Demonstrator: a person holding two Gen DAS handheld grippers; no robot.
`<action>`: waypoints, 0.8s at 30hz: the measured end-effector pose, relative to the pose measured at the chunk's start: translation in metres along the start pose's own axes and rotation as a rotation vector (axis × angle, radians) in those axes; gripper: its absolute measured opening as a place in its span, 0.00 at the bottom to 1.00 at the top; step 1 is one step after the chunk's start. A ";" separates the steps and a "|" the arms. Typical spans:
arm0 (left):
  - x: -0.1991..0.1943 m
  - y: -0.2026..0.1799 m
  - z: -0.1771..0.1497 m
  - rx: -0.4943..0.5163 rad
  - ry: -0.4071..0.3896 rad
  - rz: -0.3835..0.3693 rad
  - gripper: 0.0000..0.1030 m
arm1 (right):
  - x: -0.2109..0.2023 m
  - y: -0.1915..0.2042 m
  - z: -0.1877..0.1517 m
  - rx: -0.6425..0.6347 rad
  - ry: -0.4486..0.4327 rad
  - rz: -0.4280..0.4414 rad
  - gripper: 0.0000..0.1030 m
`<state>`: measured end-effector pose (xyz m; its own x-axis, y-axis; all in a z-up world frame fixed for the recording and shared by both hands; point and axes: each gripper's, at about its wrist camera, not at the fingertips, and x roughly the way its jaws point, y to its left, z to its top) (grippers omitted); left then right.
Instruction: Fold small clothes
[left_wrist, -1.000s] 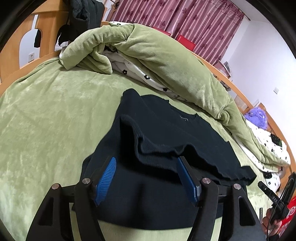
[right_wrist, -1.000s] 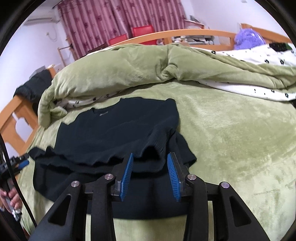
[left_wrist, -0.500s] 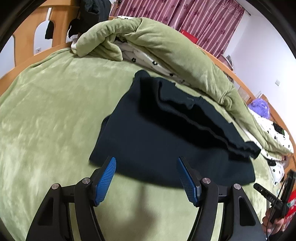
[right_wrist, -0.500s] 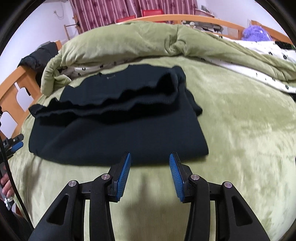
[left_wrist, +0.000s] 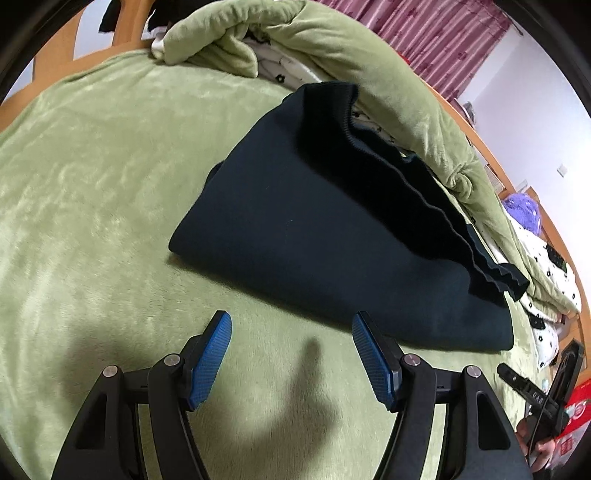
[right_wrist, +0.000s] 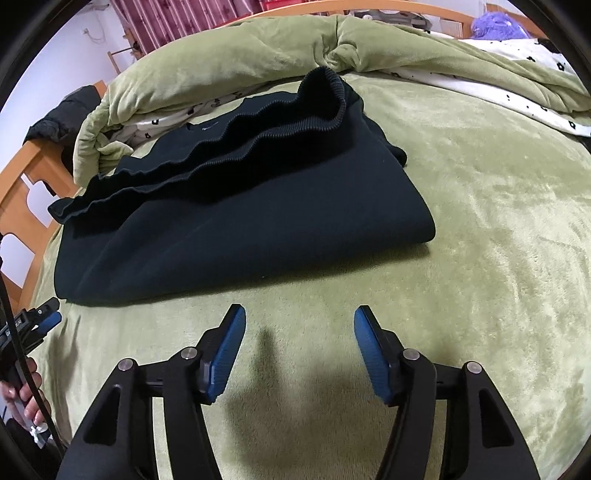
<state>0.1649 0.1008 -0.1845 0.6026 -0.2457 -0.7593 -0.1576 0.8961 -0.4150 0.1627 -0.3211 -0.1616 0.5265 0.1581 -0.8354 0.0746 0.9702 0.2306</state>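
A dark navy sweater (left_wrist: 314, 236) lies folded once on the green bed cover, its ribbed hem (left_wrist: 413, 192) resting across the upper layer. The same sweater (right_wrist: 236, 221) fills the middle of the right wrist view, with the ribbed hem (right_wrist: 266, 136) wavy and slightly raised. My left gripper (left_wrist: 291, 332) hovers open over the cover, just short of the sweater's near fold, nothing between its blue pads. My right gripper (right_wrist: 299, 328) is also short of the near fold; its jaws are opening and hold nothing.
A bunched green duvet (left_wrist: 332, 48) with a white flowered lining lies behind the sweater. A wooden bed frame (right_wrist: 22, 184) runs along the edge. Each view catches the other hand-held gripper at its margin, held by a person's hand (right_wrist: 26, 391). Green bed cover (right_wrist: 480, 221) spreads to the right.
Both grippers let the hem down onto the sweater and drew back toward me and downward. The sweater now lies folded. The right jaws have widened.
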 end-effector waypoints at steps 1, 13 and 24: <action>0.003 0.001 0.000 -0.009 0.006 -0.003 0.64 | 0.001 0.000 0.002 0.006 0.004 0.004 0.59; 0.026 0.007 0.015 -0.097 0.021 -0.042 0.66 | 0.017 -0.003 0.012 0.073 0.027 0.053 0.59; 0.043 0.000 0.027 -0.110 0.023 -0.051 0.65 | 0.029 -0.016 0.030 0.179 -0.007 0.069 0.59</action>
<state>0.2117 0.1003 -0.2041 0.5939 -0.2999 -0.7465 -0.2123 0.8366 -0.5050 0.2020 -0.3373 -0.1749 0.5412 0.2213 -0.8113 0.1872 0.9089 0.3727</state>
